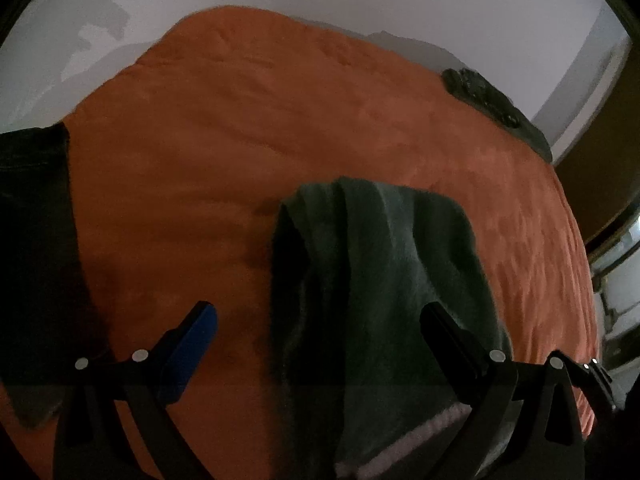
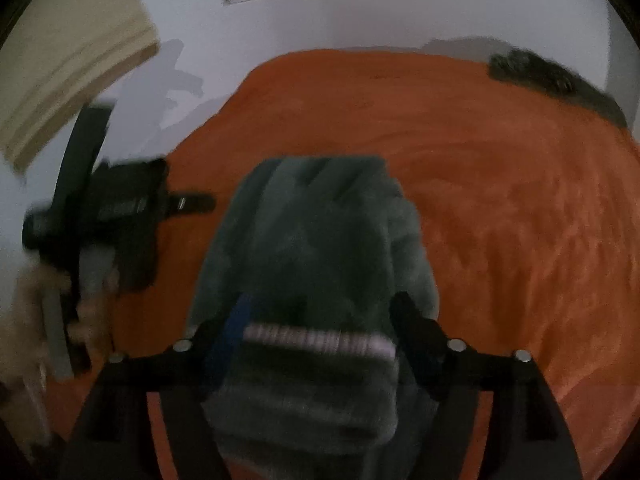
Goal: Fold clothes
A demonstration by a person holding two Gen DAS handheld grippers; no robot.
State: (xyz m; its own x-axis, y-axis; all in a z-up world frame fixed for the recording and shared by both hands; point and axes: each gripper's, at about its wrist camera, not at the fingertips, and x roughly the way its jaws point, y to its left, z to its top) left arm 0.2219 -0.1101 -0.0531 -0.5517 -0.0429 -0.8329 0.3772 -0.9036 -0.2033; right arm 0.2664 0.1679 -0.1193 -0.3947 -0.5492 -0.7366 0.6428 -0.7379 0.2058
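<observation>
**Green garment lies lengthwise under the right gripper**

The dark green garment (image 2: 316,248) lies on the orange bedcover (image 2: 500,208), a rumpled strip with its long axis running away from the cameras toward the far wall. Its near end, with a pale striped band (image 2: 320,338), sits right between the fingers of the right gripper (image 2: 320,316). Those fingers stand wide, one either side of the cloth; the picture is blurred, but neither pad looks pressed into the fabric, so I read it as an open hand over the garment, not a grip.

From the left wrist view, the left gripper (image 1: 320,312) is wide open too, and empty. The garment passes between its fingers but off-centre: it crowds the right-hand finger while the blue-padded finger (image 1: 192,340) has bare orange cover under it. So the cloth lies to that gripper's right side.

The right gripper looks the better centred of the two. With the garment stretched away from both, my guess is the next fold runs along that long axis: take the near banded end and carry it toward the far one. A dark patterned item (image 1: 492,104) lies well apart at the far right corner of the bed.
</observation>
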